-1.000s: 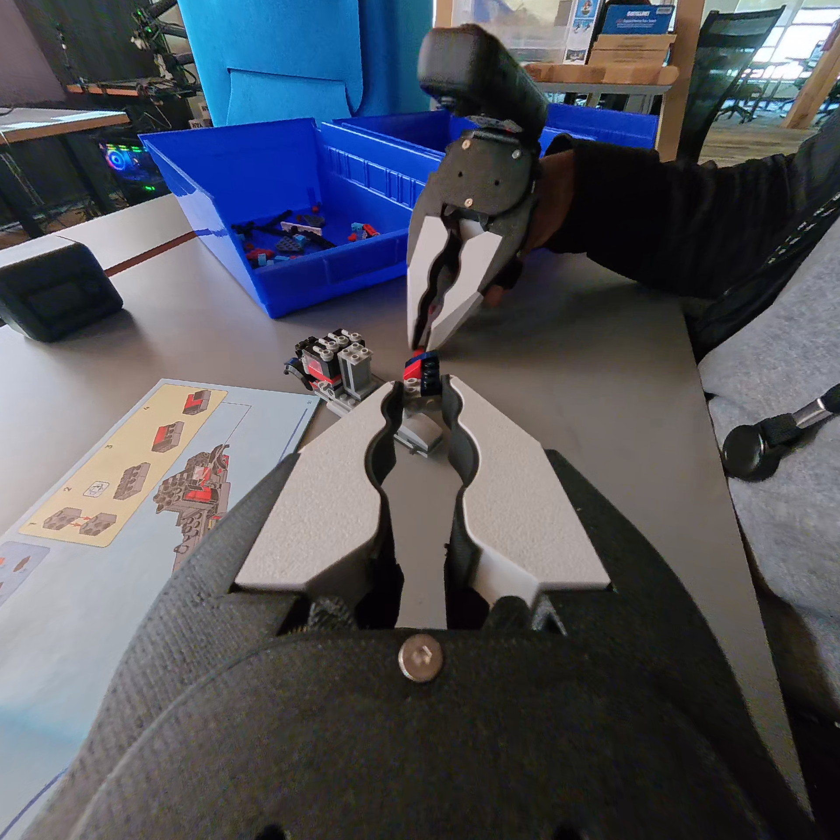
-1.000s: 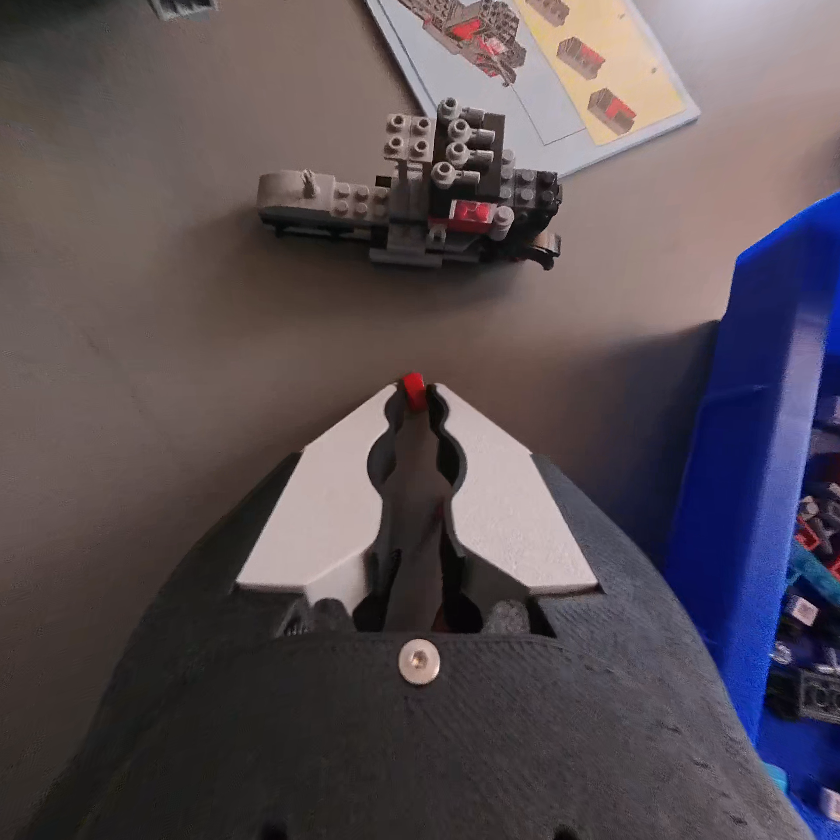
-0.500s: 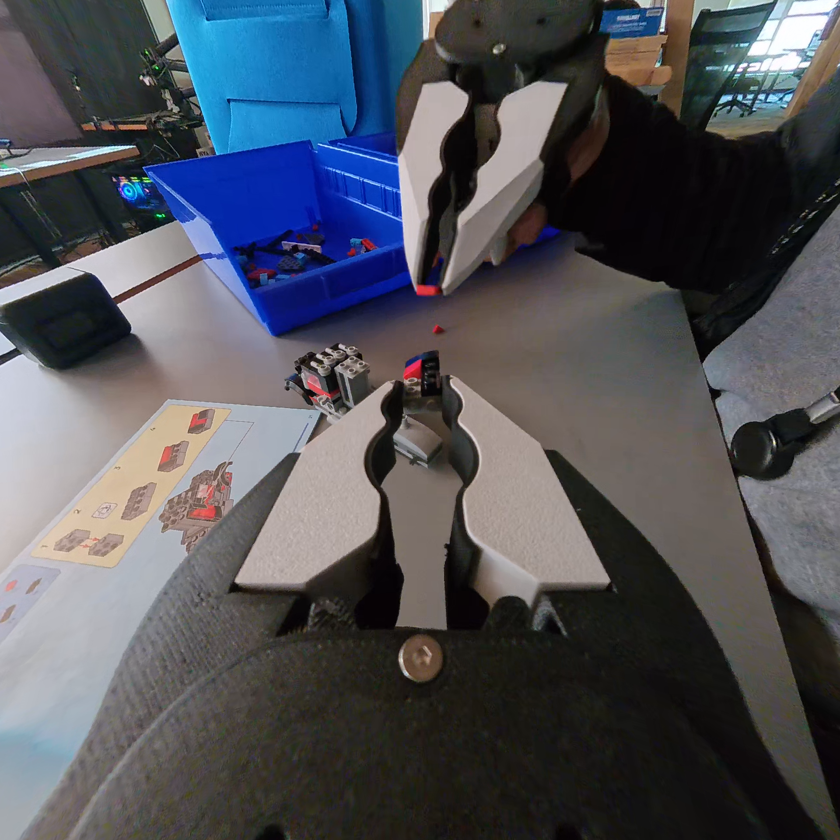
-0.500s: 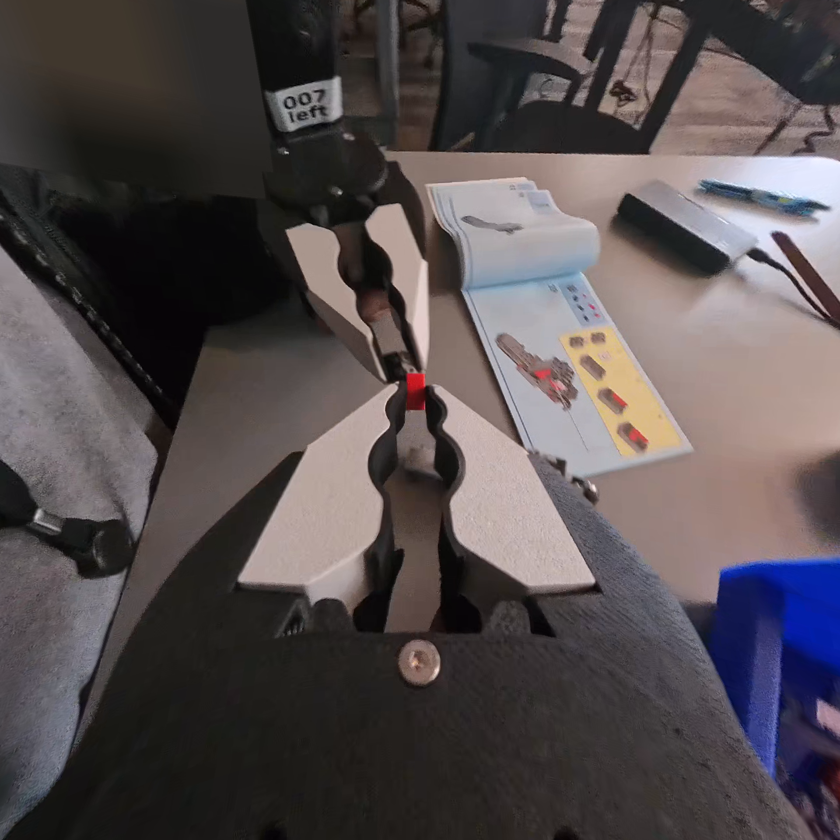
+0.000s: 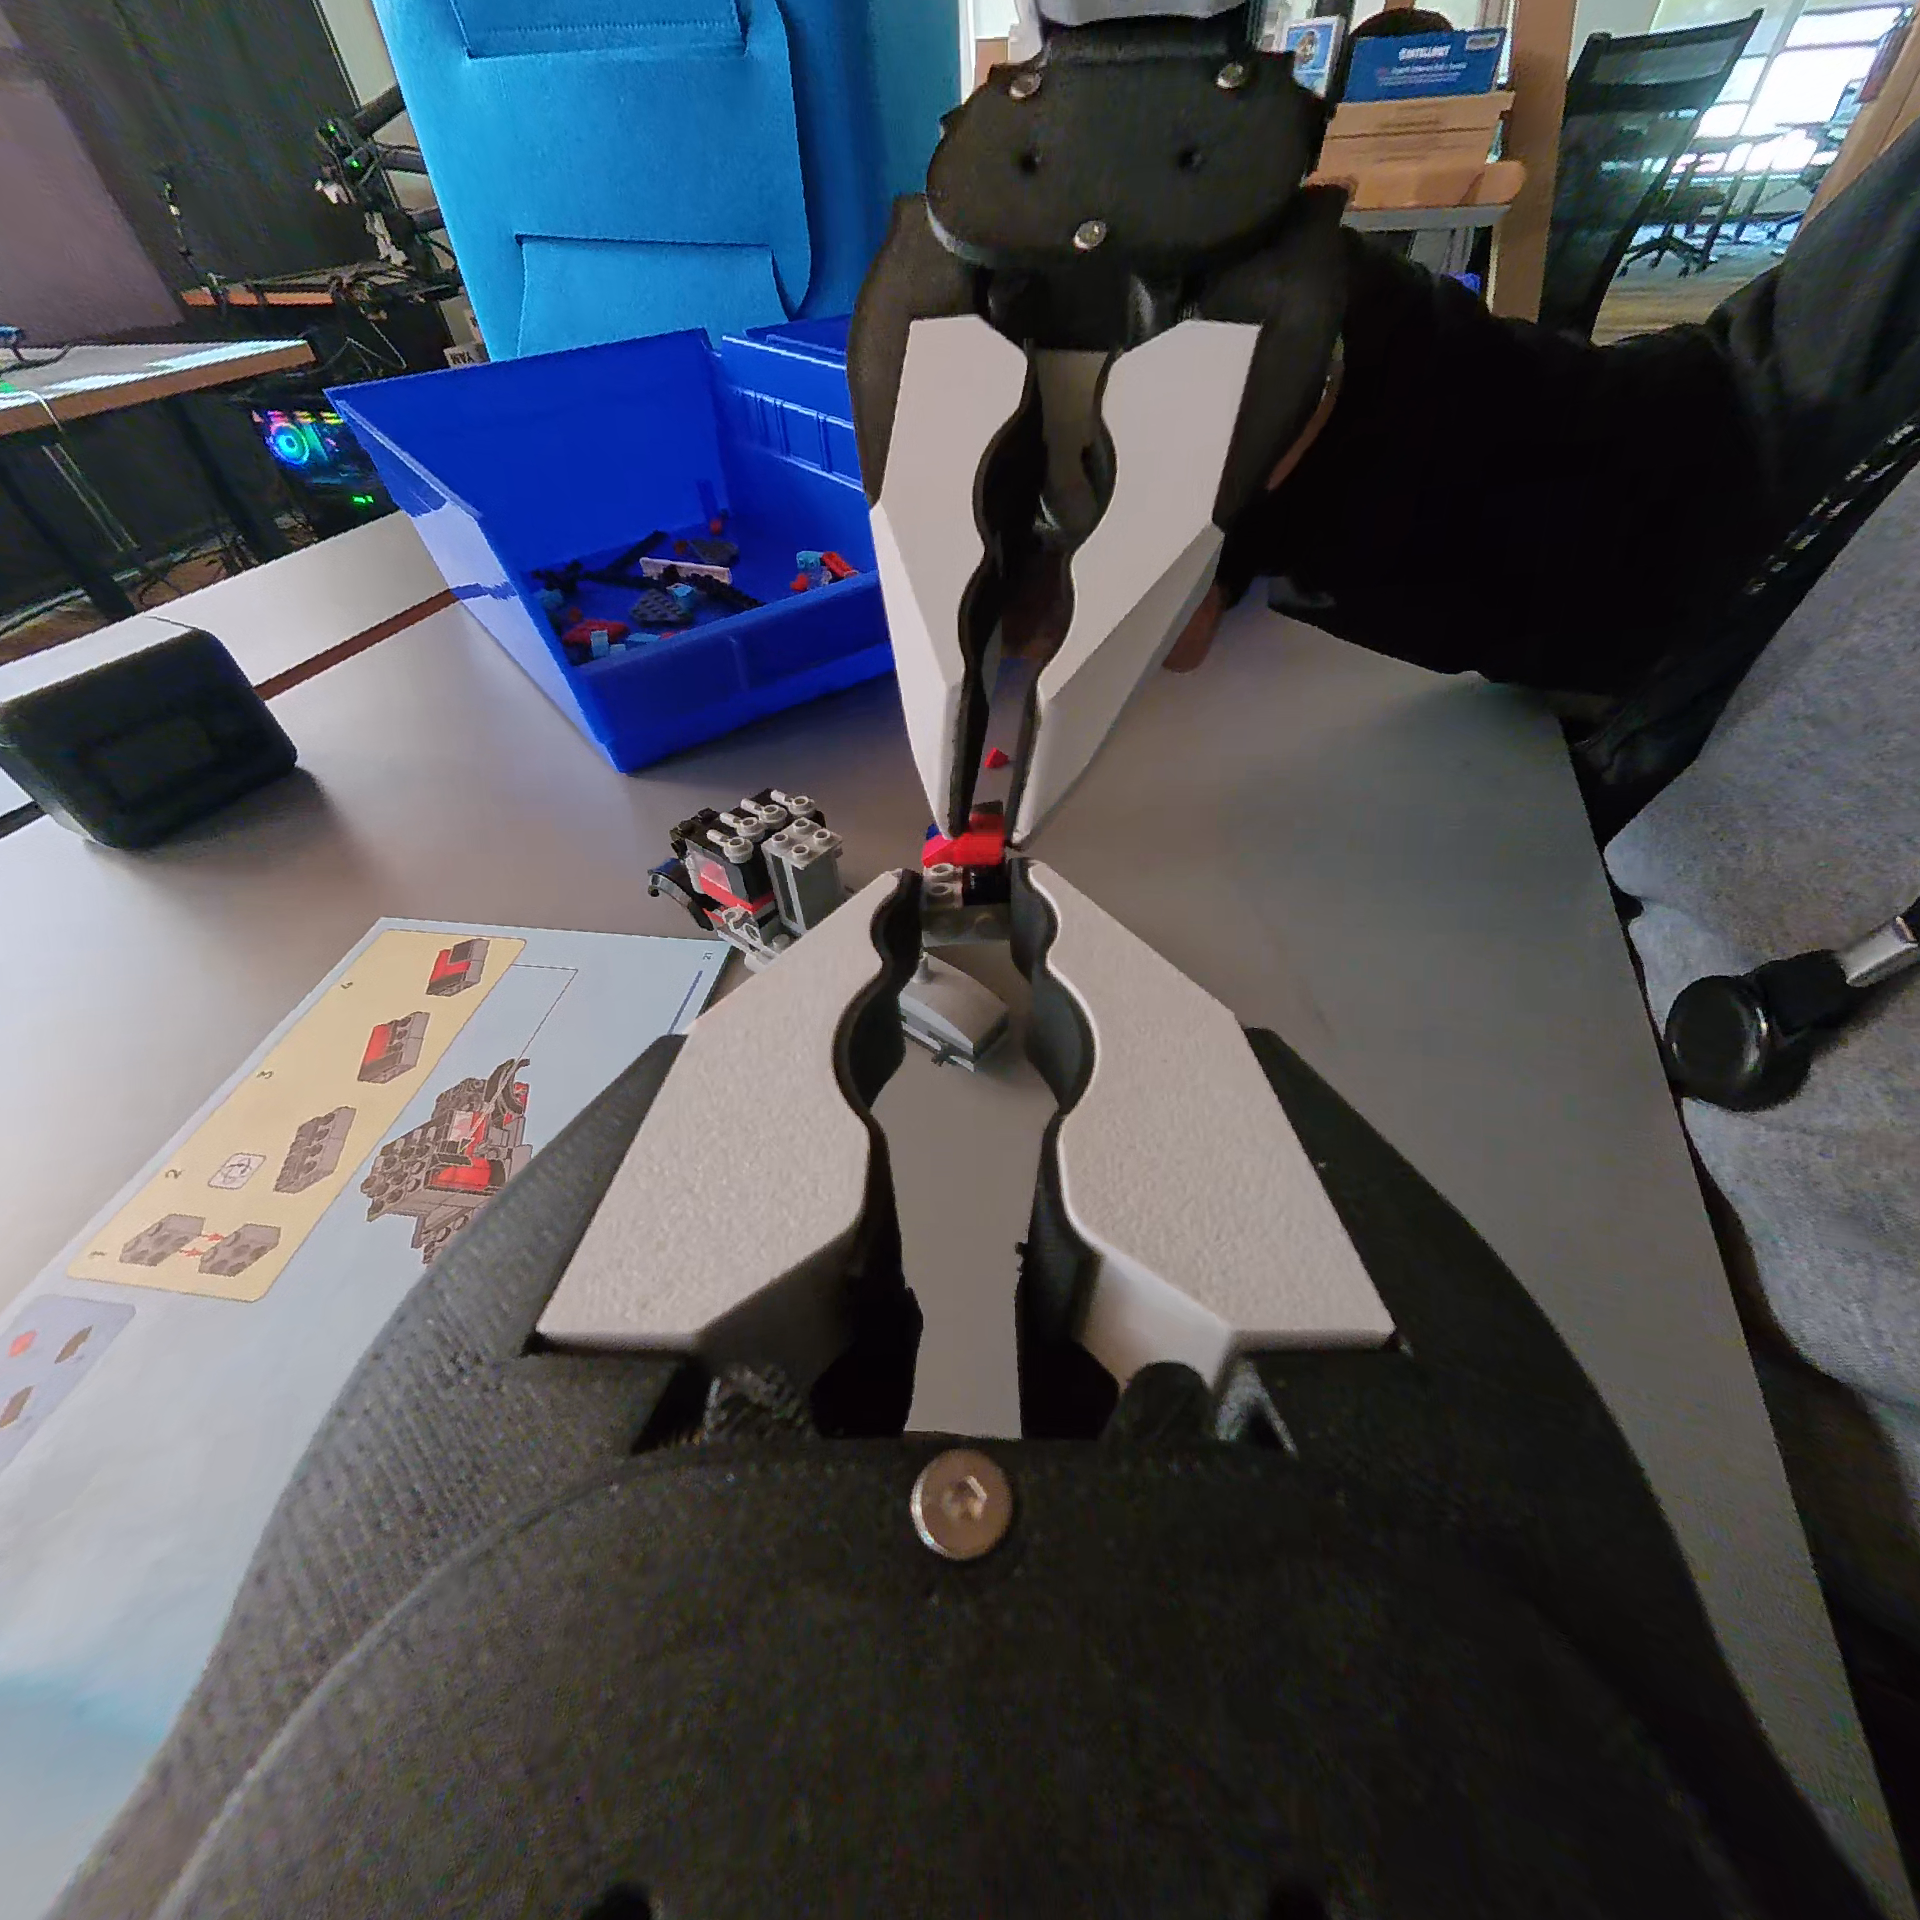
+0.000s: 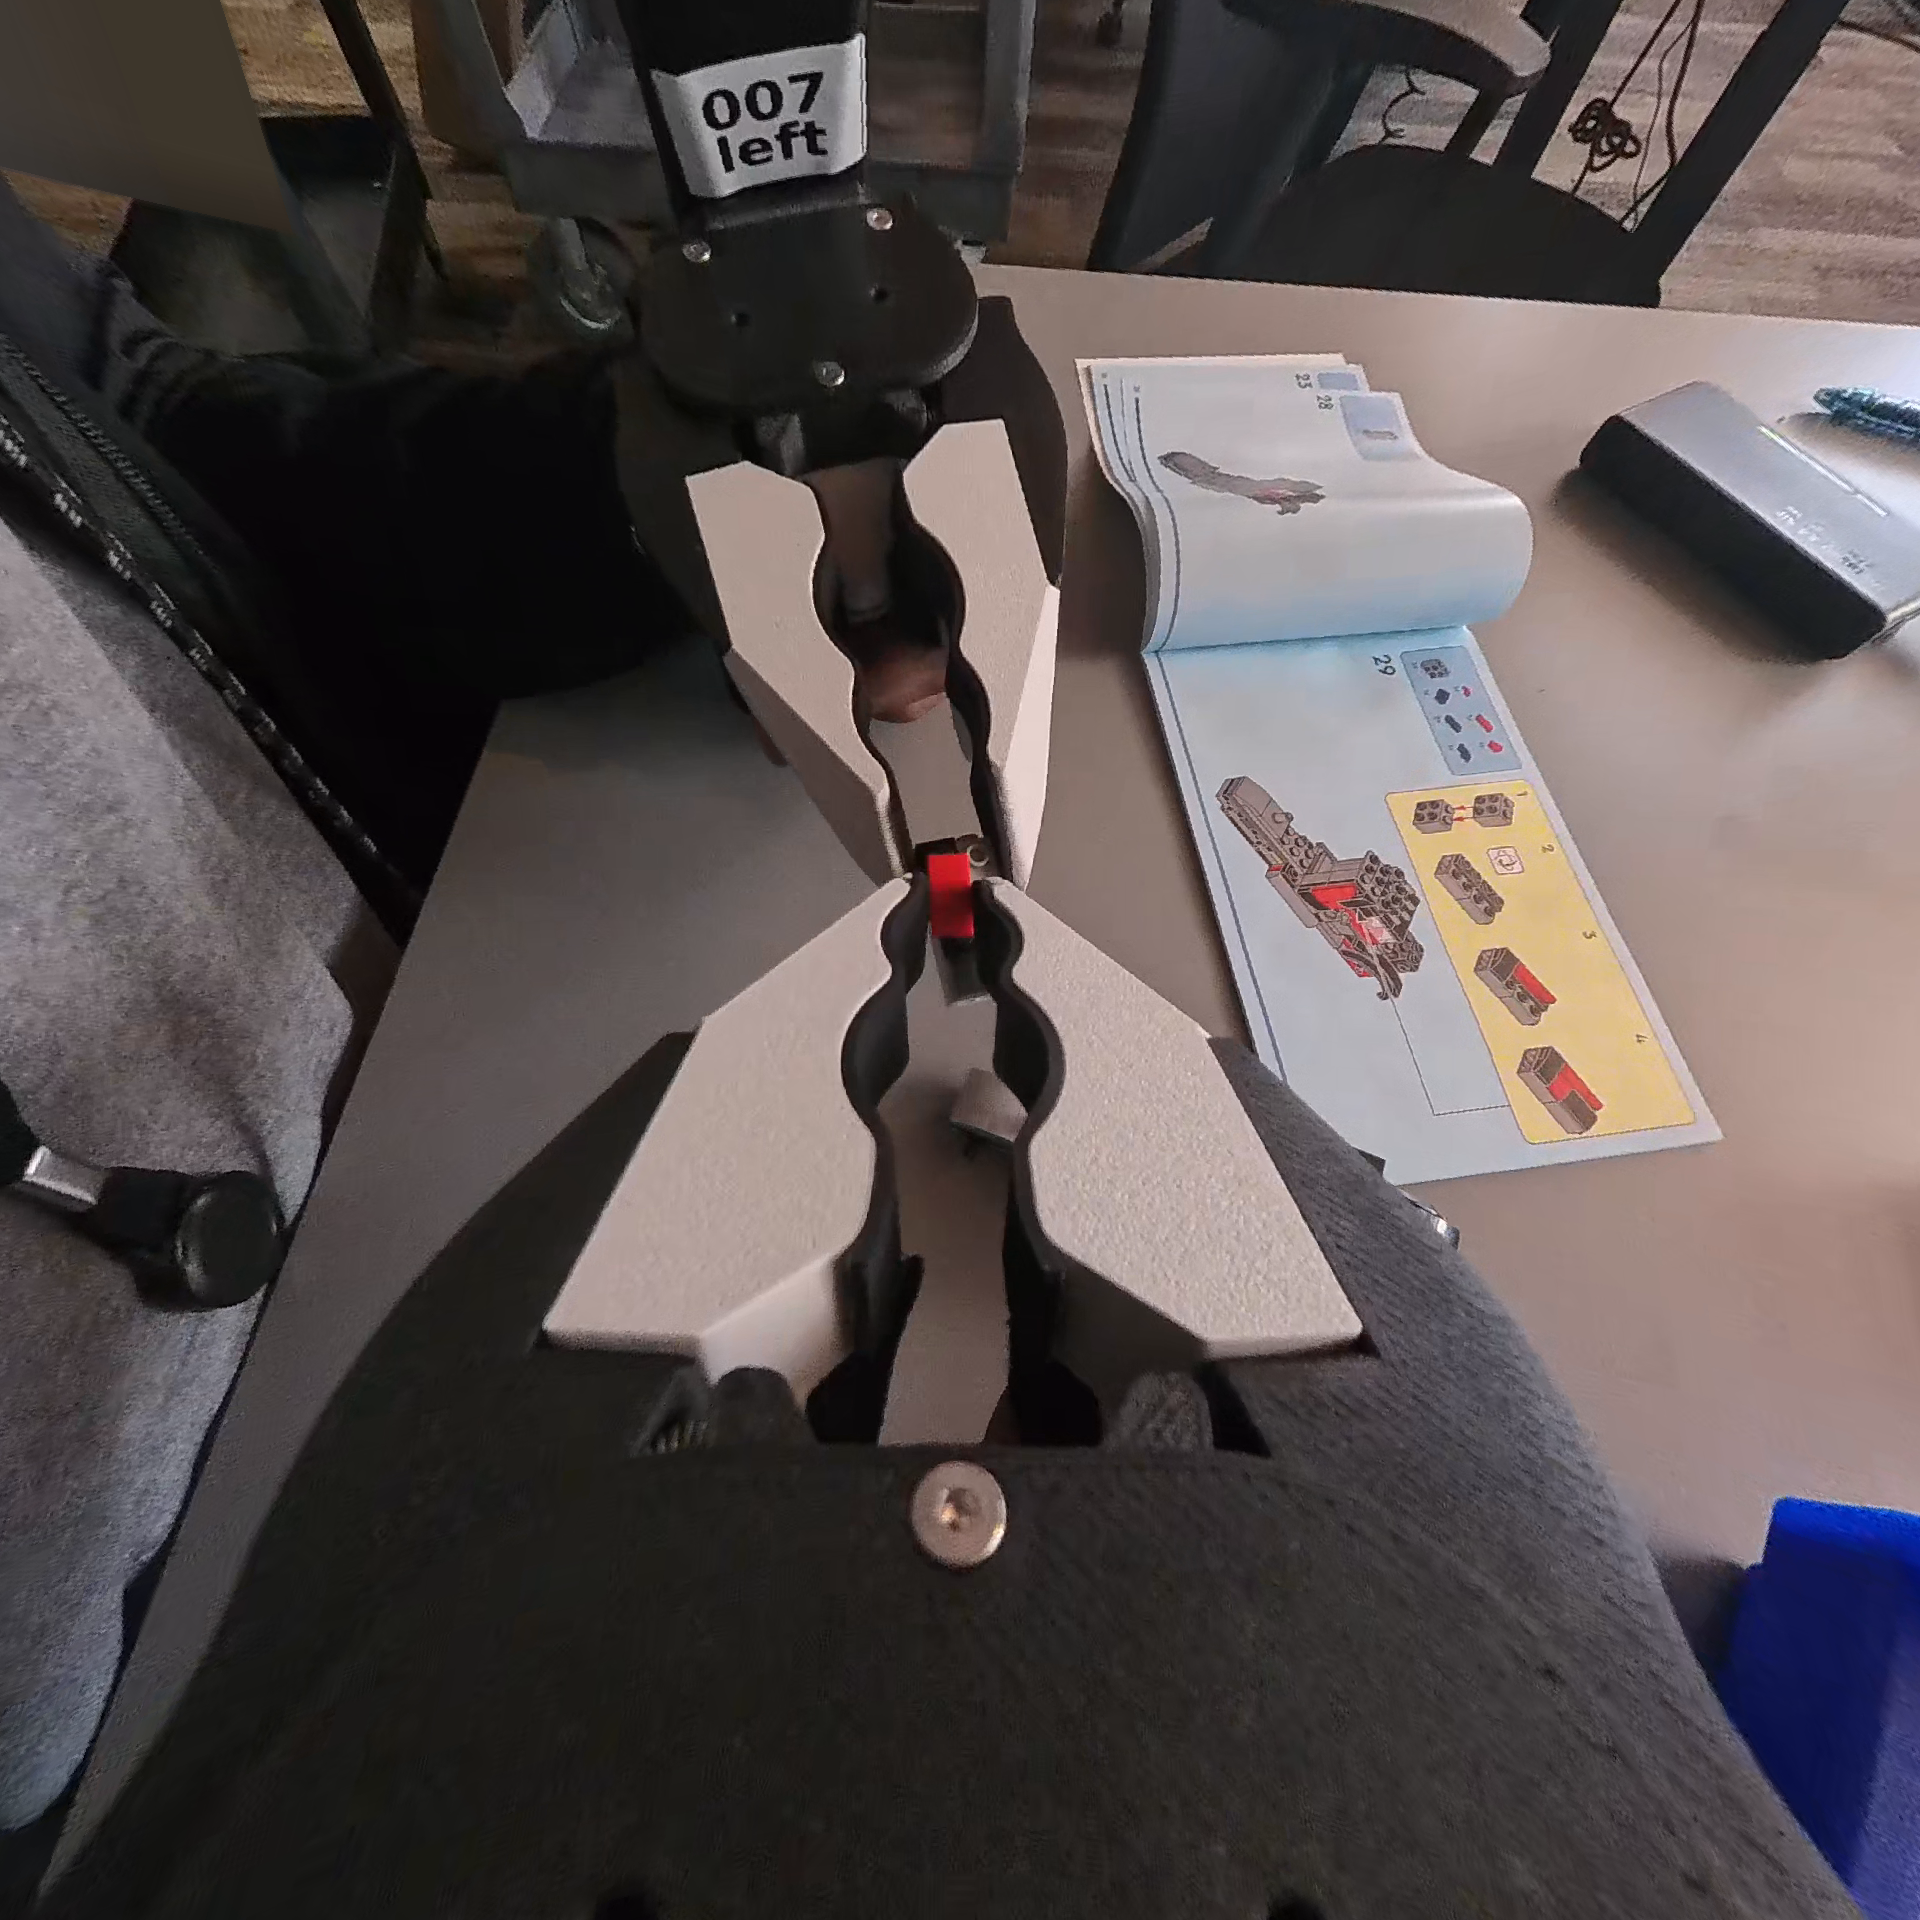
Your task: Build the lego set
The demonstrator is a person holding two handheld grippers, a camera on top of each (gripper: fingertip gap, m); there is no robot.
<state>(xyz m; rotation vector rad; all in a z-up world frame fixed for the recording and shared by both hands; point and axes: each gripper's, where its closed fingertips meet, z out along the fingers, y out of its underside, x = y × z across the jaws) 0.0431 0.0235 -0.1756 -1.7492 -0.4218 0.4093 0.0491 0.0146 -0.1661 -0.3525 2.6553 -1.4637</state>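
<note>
Since half a second ago the right gripper [image 5: 982, 831] has come down from above the blue bin to meet the left gripper [image 5: 966, 883] tip to tip, bringing its small red lego piece [image 6: 950, 899] onto the small sub-assembly of grey, black and red lego bricks [image 5: 961, 894] that the left one holds. The left gripper's jaws are pinching that sub-assembly at their tips, just above the grey tabletop [image 5: 1299, 935]; the right gripper's jaws are pressed onto the red piece, which touches the top of the sub-assembly.

A partly built lego model in grey, black and red with studs on top [image 5: 753, 862] stands on the tabletop just left of the meeting tips, apart from both grippers. A loose grey sloped lego piece [image 5: 951, 1023] lies on the tabletop under the left gripper's fingers, and a tiny red bit [image 5: 995, 758] lies farther off, seen between the right gripper's fingers.

An open light-blue instruction booklet with a yellow panel of build steps [image 6: 1455, 883] lies flat beside the model. A blue plastic bin holding loose lego pieces [image 5: 665, 582] sits behind the model. A black box-shaped device [image 5: 145, 738] rests at the tabletop's far left. A person's black sleeve [image 5: 1558, 468] reaches in behind the right gripper.
</note>
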